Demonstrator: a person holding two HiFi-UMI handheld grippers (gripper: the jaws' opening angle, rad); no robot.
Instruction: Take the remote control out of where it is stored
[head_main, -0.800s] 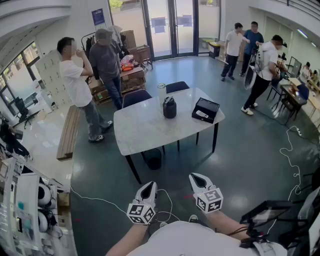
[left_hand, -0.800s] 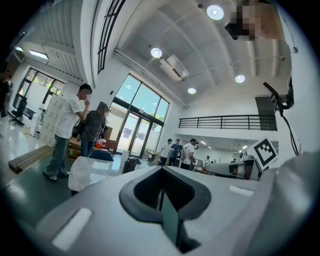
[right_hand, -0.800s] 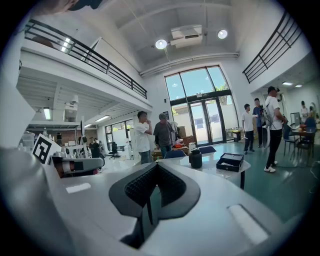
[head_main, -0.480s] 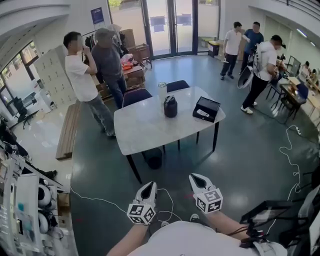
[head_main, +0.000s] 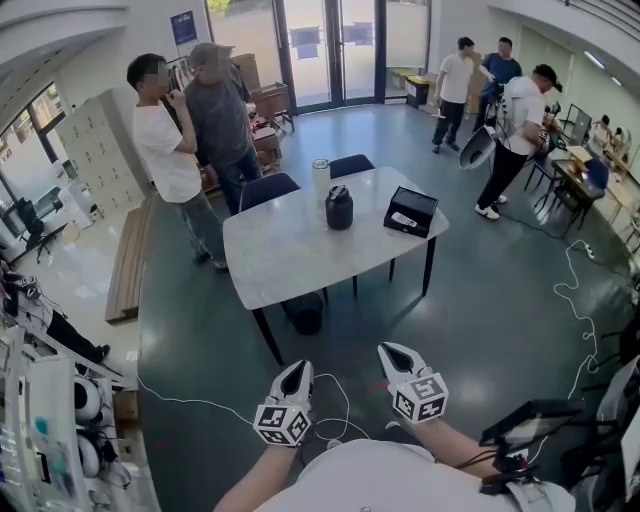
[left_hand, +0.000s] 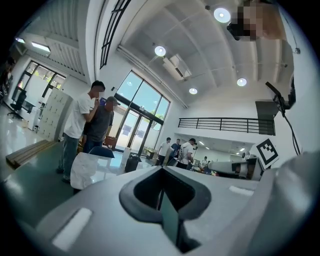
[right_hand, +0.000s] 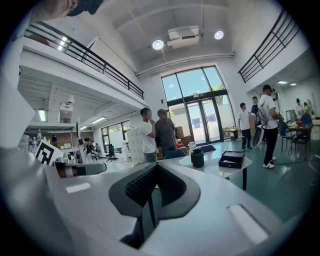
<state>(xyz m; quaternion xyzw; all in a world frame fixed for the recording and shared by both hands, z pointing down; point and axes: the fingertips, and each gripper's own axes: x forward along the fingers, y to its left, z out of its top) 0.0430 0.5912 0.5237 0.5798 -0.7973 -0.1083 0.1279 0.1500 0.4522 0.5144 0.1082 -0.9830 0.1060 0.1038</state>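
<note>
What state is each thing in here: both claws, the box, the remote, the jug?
Left claw: shut, empty, well short of the table.
Right claw: shut, empty, beside the left one.
Box: open, on the table's right end.
Remote: lying inside the box, untouched.
Jug: upright on the table.

We hold our left gripper (head_main: 293, 385) and right gripper (head_main: 397, 360) side by side near our chest, jaws closed, empty, pointing forward.
</note>
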